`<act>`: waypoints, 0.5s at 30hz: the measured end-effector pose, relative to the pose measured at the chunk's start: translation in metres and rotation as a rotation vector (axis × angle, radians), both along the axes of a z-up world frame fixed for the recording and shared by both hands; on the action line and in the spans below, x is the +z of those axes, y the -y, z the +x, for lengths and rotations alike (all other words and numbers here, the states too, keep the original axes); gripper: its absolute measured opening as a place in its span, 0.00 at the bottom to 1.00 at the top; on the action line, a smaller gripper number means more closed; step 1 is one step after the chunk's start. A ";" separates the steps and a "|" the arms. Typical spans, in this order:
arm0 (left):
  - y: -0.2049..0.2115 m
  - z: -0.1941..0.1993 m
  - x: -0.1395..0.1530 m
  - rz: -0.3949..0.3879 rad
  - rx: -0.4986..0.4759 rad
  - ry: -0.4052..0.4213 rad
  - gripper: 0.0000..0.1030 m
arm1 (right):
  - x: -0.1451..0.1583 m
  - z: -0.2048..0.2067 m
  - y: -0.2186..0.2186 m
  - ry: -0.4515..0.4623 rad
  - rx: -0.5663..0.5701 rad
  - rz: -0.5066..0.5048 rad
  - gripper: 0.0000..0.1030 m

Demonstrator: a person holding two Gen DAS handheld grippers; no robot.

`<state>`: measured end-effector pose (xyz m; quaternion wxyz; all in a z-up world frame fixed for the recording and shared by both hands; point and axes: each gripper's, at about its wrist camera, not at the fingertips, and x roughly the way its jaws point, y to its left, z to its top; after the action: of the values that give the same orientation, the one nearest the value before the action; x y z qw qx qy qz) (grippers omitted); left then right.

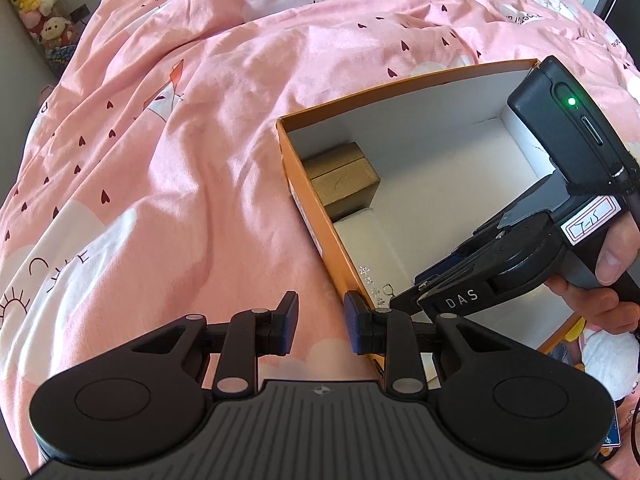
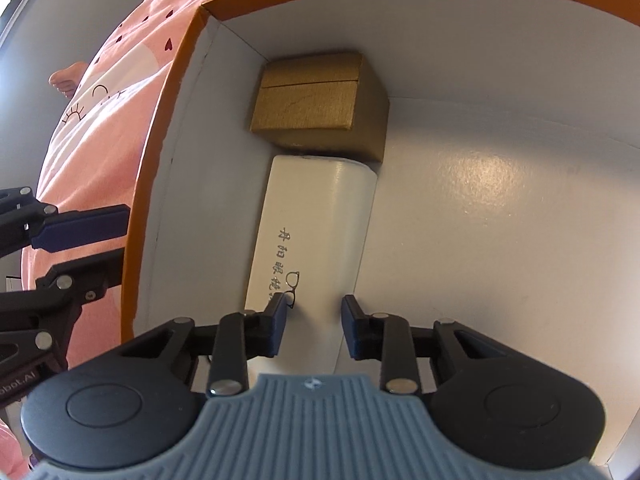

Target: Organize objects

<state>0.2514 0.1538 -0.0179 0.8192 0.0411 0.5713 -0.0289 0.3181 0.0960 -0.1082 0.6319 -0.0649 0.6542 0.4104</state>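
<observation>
The white glasses case [image 2: 316, 240] lay lengthwise on the floor of the orange box [image 2: 160, 184], close along its left wall, with printed characters and a small spectacles drawing near its nearer end. Its far end touched a gold cardboard box [image 2: 320, 104] that sat in the far left corner of the orange box, partly resting over the tip of the case. Our right tongs [image 2: 314, 320] hovered inside the orange box directly above the near end of the case, the blue pads [image 2: 278, 326] set a moderate gap apart, one on each side of it, gripping nothing; we could not tell whether they touched it. In the left wrist view only a sliver of the case showed behind the orange wall [image 1: 320, 224], below the gold box [image 1: 344, 176]. Our left tongs [image 1: 320, 326] were outside the orange box, just beside its near corner, parted and empty above the pink bedspread [image 1: 180, 140] printed with small dark hearts. The right tongs [image 1: 452, 292] and the hand [image 1: 600, 280] holding them reached into the box from the right. Plush toys [image 1: 40, 8] stood at the far left edge.
</observation>
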 end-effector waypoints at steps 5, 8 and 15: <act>0.003 -0.006 0.006 0.016 0.008 0.018 0.31 | 0.011 -0.007 0.001 0.027 0.027 0.028 0.29; 0.005 -0.014 0.013 0.014 0.022 0.038 0.31 | 0.030 -0.017 0.007 0.088 0.052 0.056 0.30; 0.010 -0.039 0.035 0.001 0.074 0.103 0.32 | 0.071 -0.042 0.039 0.239 0.079 0.131 0.30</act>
<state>0.2129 0.1436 0.0172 0.8480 0.0216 0.5296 0.0038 0.2758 0.0567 -0.0371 0.6916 -0.0975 0.5431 0.4660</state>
